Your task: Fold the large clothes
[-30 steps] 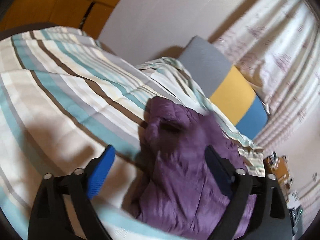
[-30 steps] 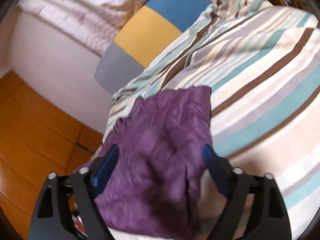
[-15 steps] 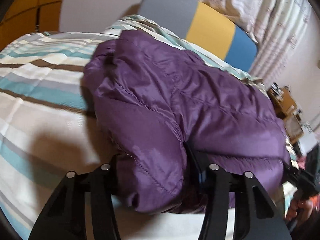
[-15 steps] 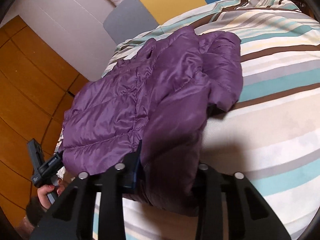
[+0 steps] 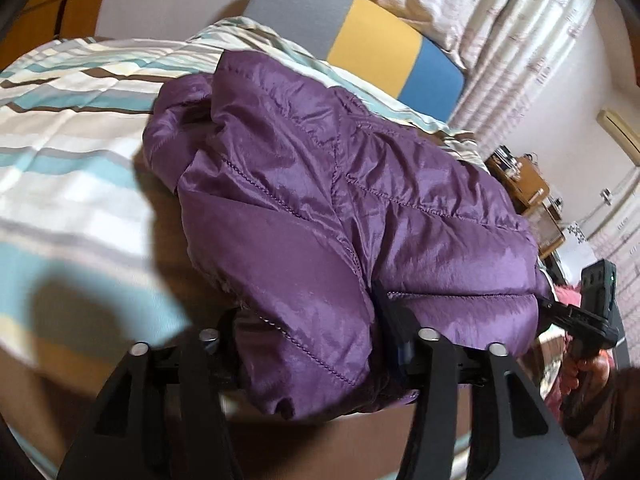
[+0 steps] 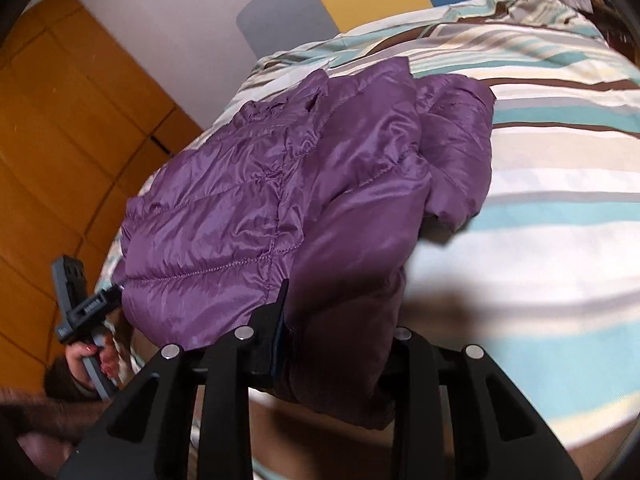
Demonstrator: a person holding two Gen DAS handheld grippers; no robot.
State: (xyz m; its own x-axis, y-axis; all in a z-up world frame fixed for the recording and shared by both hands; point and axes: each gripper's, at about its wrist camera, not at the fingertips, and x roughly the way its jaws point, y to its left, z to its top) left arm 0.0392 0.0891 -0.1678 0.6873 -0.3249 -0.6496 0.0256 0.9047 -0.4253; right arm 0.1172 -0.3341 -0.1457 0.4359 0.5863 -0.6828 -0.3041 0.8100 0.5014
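Note:
A purple quilted puffer jacket (image 5: 320, 200) lies bunched on the striped bed cover (image 5: 72, 160). My left gripper (image 5: 308, 344) is shut on its near left corner, with fabric bulging between and over the jaws. The jacket also shows in the right wrist view (image 6: 288, 200). My right gripper (image 6: 340, 344) is shut on its near right corner, and a sleeve (image 6: 460, 152) lies folded out to the right. Each gripper appears in the other's view, at the jacket's far hem (image 5: 592, 312) (image 6: 84, 308).
A grey, yellow and blue headboard (image 5: 360, 32) stands behind the bed, with patterned curtains (image 5: 520, 20) beside it. Orange wooden wardrobe doors (image 6: 60, 140) stand on the left side. A wooden side table (image 5: 524, 184) with clutter sits beyond the bed's right edge.
A second ago both grippers were open over the jacket. They have since closed on its near corners and pulled the near edge slightly toward me.

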